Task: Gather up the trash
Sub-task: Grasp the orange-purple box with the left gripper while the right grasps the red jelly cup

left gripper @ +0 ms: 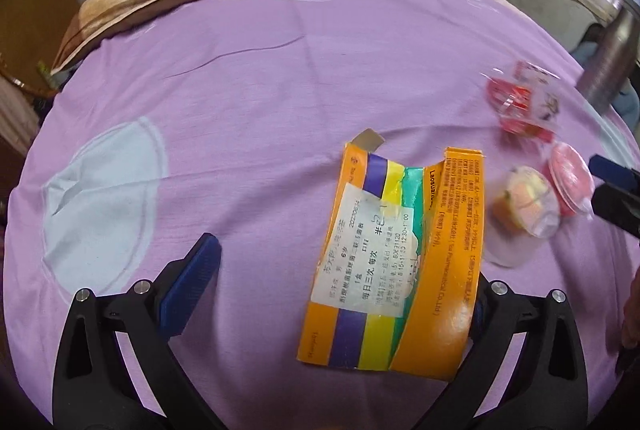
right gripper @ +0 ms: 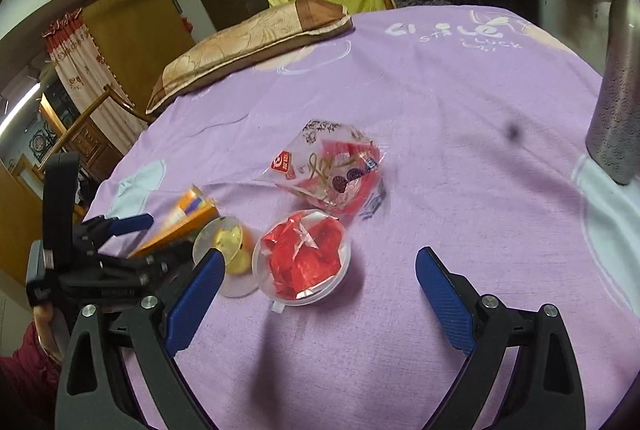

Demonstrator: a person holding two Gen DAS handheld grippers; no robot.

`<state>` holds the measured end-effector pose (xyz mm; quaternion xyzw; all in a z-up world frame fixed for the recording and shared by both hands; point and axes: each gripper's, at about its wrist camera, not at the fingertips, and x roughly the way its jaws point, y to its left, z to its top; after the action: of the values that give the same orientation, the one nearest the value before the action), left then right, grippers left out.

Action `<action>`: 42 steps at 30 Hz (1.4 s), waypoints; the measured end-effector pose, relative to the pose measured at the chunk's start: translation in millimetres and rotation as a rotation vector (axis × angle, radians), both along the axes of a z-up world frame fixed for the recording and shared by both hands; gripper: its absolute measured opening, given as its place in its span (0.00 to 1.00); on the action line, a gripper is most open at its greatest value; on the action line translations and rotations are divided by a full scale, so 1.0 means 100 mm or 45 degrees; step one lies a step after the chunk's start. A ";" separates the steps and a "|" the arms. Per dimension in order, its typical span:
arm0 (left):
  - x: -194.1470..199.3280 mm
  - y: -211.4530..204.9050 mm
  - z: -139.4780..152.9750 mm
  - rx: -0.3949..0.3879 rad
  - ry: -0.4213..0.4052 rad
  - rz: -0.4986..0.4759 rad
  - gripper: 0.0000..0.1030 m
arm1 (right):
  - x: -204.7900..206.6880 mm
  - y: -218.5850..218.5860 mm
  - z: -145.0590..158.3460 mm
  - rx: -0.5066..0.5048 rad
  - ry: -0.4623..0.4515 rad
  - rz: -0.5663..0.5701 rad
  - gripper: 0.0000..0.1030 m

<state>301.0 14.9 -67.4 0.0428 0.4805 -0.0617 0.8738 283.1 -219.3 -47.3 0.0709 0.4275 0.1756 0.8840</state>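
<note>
Nothing looks collected yet. Both grippers, left and right, gape wide and empty over a purple sheet, where a flattened box, cups and wrapper lie.

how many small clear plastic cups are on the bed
2. The cup with red wrapper sits near the middle of the purple sheet; the cup with yellow inside lies just left of it, touching, beside the orange box. None seem hidden.
</note>
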 end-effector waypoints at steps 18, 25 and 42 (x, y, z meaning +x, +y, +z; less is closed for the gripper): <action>-0.03 -0.02 -0.01 0.013 -0.034 0.018 0.95 | 0.19 0.33 -0.15 -0.296 -0.010 0.114 0.55; -0.03 -0.03 -0.01 0.006 -0.035 0.006 0.95 | 0.19 0.29 -0.15 -0.291 -0.003 0.088 0.55; -0.05 -0.09 0.07 -0.079 -0.075 -0.089 0.64 | 0.19 0.28 -0.16 -0.294 0.000 0.082 0.55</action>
<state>295.6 5.5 -60.3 0.0343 0.4506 -0.1057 0.8858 302.6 -191.1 -62.9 -0.0452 0.4471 0.1535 0.8801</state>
